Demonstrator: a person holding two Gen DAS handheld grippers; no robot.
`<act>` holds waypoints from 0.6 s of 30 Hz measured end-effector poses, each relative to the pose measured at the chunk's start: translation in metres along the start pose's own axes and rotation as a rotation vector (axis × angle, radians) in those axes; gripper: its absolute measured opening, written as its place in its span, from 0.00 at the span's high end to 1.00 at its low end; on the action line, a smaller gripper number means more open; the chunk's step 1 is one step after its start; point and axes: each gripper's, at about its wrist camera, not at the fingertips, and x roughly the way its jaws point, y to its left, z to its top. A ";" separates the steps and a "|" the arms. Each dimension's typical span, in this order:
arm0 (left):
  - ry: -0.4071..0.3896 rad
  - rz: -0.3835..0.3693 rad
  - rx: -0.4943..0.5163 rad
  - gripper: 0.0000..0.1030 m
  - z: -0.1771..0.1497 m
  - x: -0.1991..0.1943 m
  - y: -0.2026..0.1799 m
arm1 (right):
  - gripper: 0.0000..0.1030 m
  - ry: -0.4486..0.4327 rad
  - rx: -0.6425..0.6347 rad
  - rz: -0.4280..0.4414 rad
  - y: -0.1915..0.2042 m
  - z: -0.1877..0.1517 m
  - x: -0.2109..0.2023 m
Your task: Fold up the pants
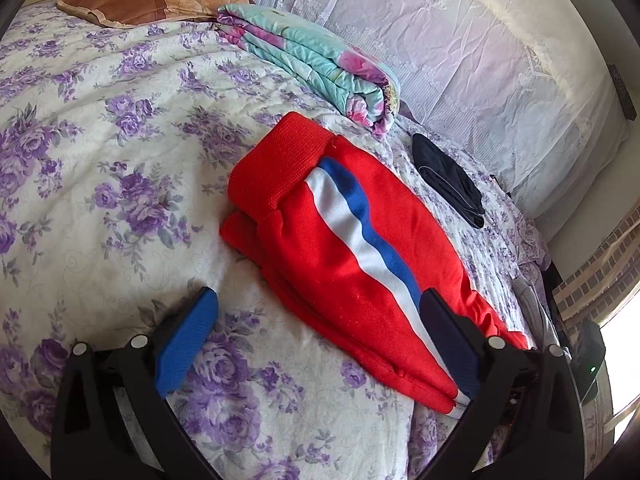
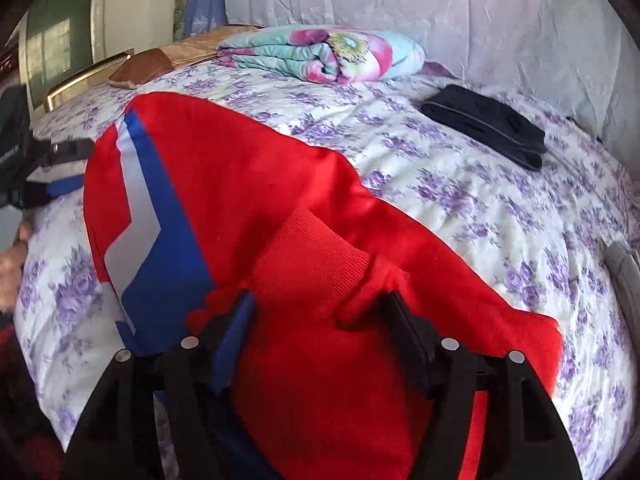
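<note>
Two claws in use: my left gripper (image 1: pixel 320 344) spread wide, empty; my right gripper (image 2: pixel 324 316) parted around bunched red pants (image 1: pixel 340 240). Pants lie folded on the floral bedspread (image 1: pixel 100 140). Beyond: folded quilt (image 1: pixel 320 64), dark garment (image 1: pixel 448 180), lace curtain (image 1: pixel 460 40).

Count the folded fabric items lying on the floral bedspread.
3: red pants with a white-and-blue stripe nearest, a turquoise floral quilt by the pillow, a small black garment towards the wall. Others may be hidden.
</note>
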 end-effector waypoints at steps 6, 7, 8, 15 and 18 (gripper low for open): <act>0.005 0.005 0.002 0.05 0.001 0.001 0.000 | 0.32 -0.133 0.036 -0.004 0.000 0.006 -0.037; 0.007 0.007 0.005 0.05 0.001 0.002 0.000 | 0.28 -0.113 0.032 -0.008 -0.001 0.003 -0.029; 0.011 0.010 0.007 0.05 0.002 0.002 -0.001 | 0.27 -0.057 0.031 -0.011 -0.002 -0.001 -0.015; 0.103 0.081 0.056 0.05 0.009 0.014 -0.011 | 0.25 -0.126 0.168 0.104 -0.027 -0.011 -0.046; 0.143 0.054 0.012 0.05 0.018 0.015 -0.004 | 0.18 -0.132 0.127 0.045 -0.030 -0.026 -0.056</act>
